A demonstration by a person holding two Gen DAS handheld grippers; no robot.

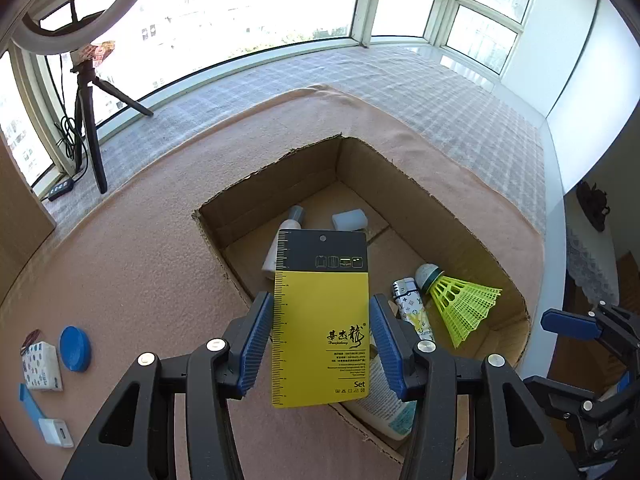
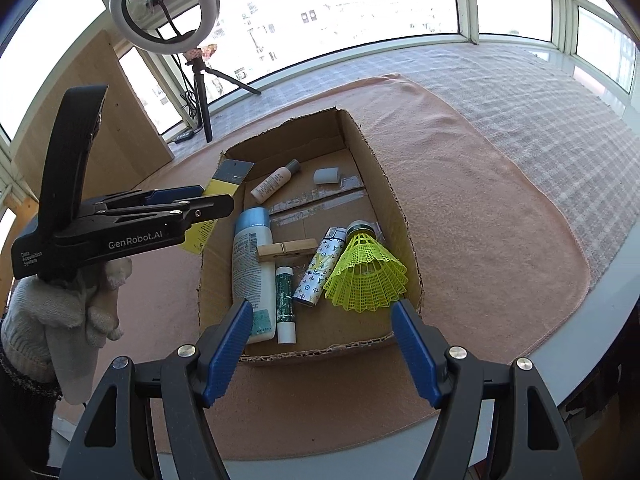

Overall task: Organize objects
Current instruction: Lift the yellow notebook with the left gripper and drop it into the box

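- Far left on the cloth (image 1: 132,248), things still wait: a blue lid (image 1: 75,349), a dotted pack (image 1: 41,365) and a white plug (image 1: 58,432).
- The left gripper (image 1: 320,334) holds a yellow card (image 1: 320,320) by its side edges. The card stands up between the jaws, over the near left rim of the box (image 2: 396,200).
- I think this step is putting the card in the box. Next, move it over the floor of the box, then let go.
- The right gripper (image 2: 322,338) is wide and holds nothing. It hangs near the box's near edge, by the shuttlecock (image 2: 366,270).
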